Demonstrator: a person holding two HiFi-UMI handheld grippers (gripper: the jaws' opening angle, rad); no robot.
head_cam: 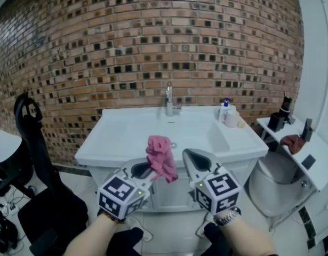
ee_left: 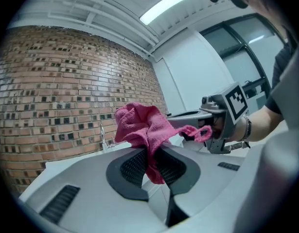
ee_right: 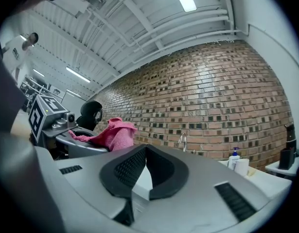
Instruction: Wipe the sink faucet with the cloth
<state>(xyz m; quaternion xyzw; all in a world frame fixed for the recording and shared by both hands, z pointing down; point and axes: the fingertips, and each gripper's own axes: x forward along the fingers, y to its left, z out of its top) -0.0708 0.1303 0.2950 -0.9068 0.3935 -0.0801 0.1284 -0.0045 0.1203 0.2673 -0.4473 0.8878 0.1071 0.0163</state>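
The pink cloth hangs bunched in my left gripper, which is shut on it in front of the white sink. In the left gripper view the cloth rises from between the closed pads of the left gripper. My right gripper is held beside it, to the right, shut with nothing between its jaws; its own view shows the right gripper with pads meeting. The chrome faucet stands at the back of the basin, well beyond both grippers, and shows small in the right gripper view as the faucet.
A soap bottle and a white cup stand on the sink's back right corner. A toilet and a white shelf with dark items are at the right. A black chair stands at the left, a brick wall behind.
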